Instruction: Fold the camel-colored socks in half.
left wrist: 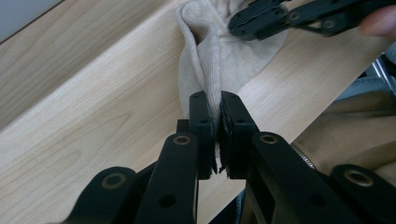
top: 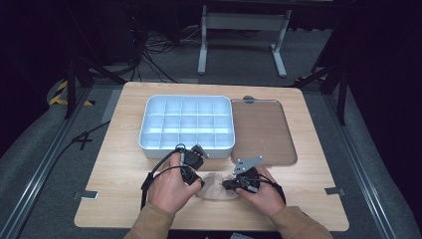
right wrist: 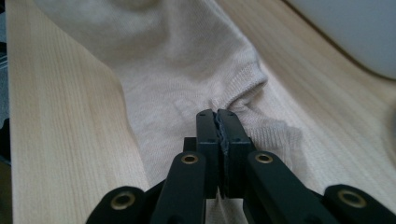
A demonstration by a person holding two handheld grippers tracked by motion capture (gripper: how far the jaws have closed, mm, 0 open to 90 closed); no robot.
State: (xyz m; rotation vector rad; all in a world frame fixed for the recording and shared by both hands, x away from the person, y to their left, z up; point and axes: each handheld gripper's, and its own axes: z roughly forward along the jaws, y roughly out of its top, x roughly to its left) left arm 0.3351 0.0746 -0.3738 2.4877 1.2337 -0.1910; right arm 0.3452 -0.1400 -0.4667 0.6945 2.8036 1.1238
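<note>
A beige knitted cloth (top: 215, 189) lies crumpled on the wooden table (top: 124, 164) near its front edge, between my two hands. My left gripper (top: 198, 181) pinches its left side; in the left gripper view the jaws (left wrist: 215, 100) are shut on a raised fold of the cloth (left wrist: 210, 51). My right gripper (top: 227, 185) holds the right side; in the right gripper view its jaws (right wrist: 217, 116) are shut on a puckered bit of the cloth (right wrist: 177, 79). The right gripper's black jaws (left wrist: 261, 21) also cross the top of the left gripper view.
A white tray with several compartments (top: 187, 123) stands behind the hands, mid-table. A flat brownish tray (top: 261, 130) lies to its right. Bare wood stretches to the left and right of the hands. Table legs and cables sit on the floor beyond.
</note>
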